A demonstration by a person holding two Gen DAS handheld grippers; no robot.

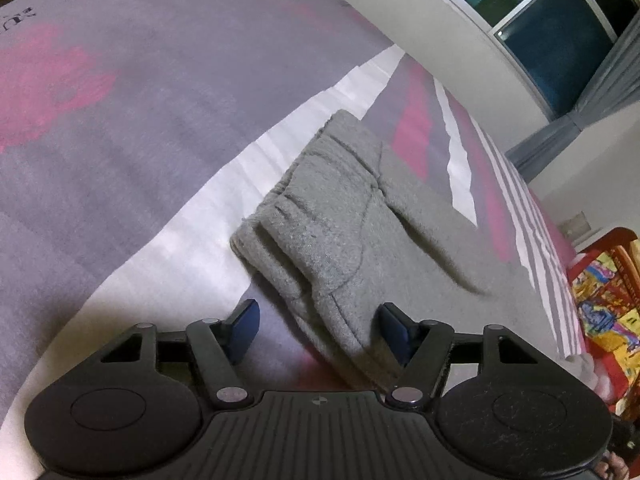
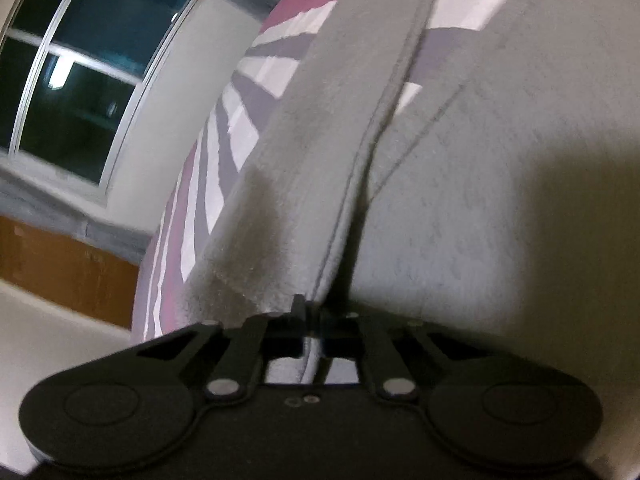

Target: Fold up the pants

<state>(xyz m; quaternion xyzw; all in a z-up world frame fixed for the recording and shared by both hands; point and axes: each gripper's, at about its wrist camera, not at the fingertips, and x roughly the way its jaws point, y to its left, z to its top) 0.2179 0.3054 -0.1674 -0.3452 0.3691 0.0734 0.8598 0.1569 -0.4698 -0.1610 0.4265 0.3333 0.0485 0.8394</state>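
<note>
Left wrist view: the left gripper (image 1: 318, 330) has its jaws spread wide, with nothing between the blue pads (image 1: 244, 328). It hangs just above the near end of the grey pants (image 1: 332, 216). The right-hand pad stands at, or just over, the hem edge of the fabric; whether it touches cannot be told. The left-hand pad is over bare bedsheet (image 1: 120, 152). From the jaws the pants run away to the far right across the bed. They are a thick, fleecy grey cloth, folded into a stack with layered edges showing on the left side, a curved seam across the top layer and a loose flap trailing toward the right. The bedsheet under them is grey-purple with pink patches and white stripes. Beyond the far edge of the bed are a pale wall and a dark window (image 1: 560, 32) with grey curtains, and at the right edge a bright, colourful printed cloth (image 1: 604, 300).

Right wrist view: the right gripper (image 2: 310, 312) has its jaws drawn tight together on an edge of the pants (image 2: 460, 208), which rise from the jaws and fill most of the frame. A hemmed edge runs from the pinch point up toward the far side, dividing a narrower panel on the left from a broad panel on the right. The striped bedsheet (image 2: 240, 120) shows to the left, with a window (image 2: 80, 80) and a wooden board (image 2: 60, 264) beyond it.
</note>
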